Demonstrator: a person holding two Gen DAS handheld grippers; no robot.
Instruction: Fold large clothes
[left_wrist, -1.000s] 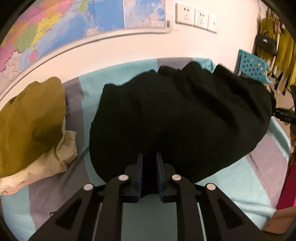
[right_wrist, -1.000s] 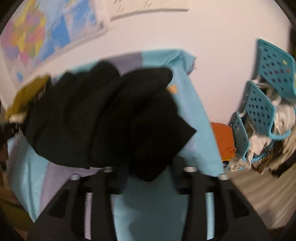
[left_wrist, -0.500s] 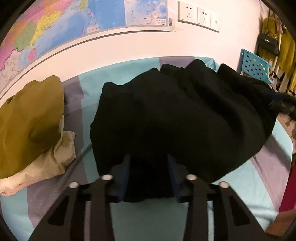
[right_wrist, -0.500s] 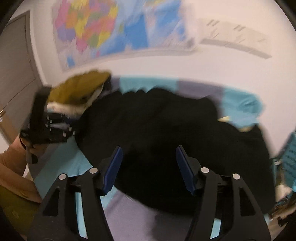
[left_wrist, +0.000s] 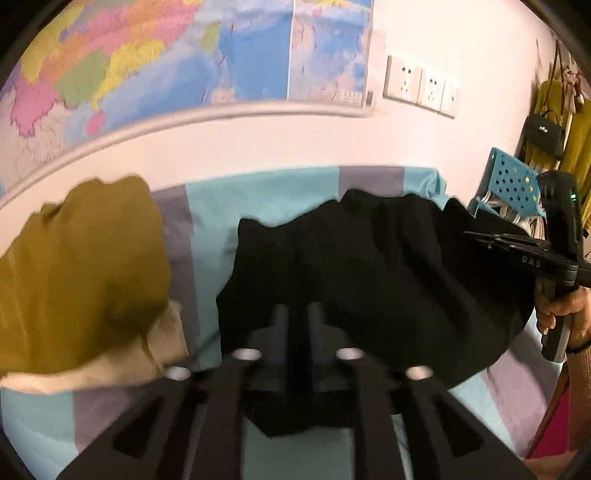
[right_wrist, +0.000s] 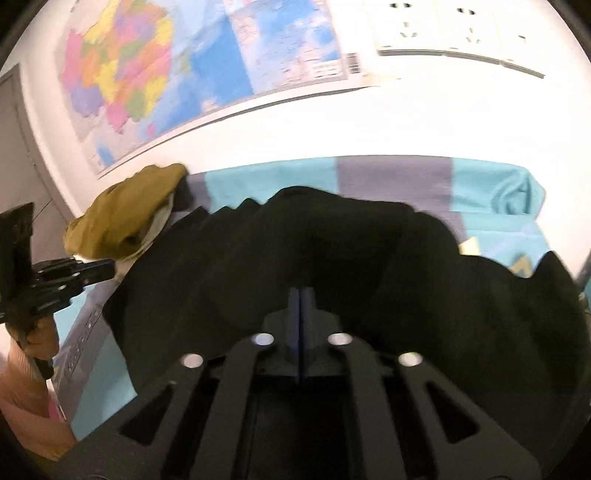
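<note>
- Left wrist view: black garment (left_wrist: 369, 280) lies bunched on the teal-and-grey striped bed sheet (left_wrist: 266, 199), filling the middle of the frame from about 9 to 3 o'clock.
- Left gripper (left_wrist: 295, 321): jaws narrow and opening, with a fold of black cloth between them at the near hem. The cloth sits right against the fingers, so I read it as gripped, though the hold is easing.
- Right wrist view: right gripper (right_wrist: 301, 295) has its jaws nearly together and closing. Dark fabric of the black garment (right_wrist: 332, 266) sits at the tips; blue pads almost meet, so I judge it pinched on the near edge.
- Right gripper (left_wrist: 517, 245) also shows at 3 o'clock in the left view, with the person's hand (left_wrist: 561, 314) on its handle. Left gripper (right_wrist: 96, 271) shows at 9 o'clock in the right view.
- Progress: early. Garment is a rumpled mound with a wavy far edge, no flat panel, no crisp fold line visible. Both near-edge grips look set. Left to do, as I judge it: spread it flat, then make the folds.
- Orientation: long axis runs roughly 9 to 3 o'clock across the bed, parallel to the wall. Cannot tell collar end from hem; too dark and bunched.
- Mustard garment (left_wrist: 81, 273) is piled on a beige cloth (left_wrist: 159, 354) at 9 o'clock, just beside the black one, apart from it.
- Map (left_wrist: 184, 55) hangs on the wall at 12 o'clock.
</note>
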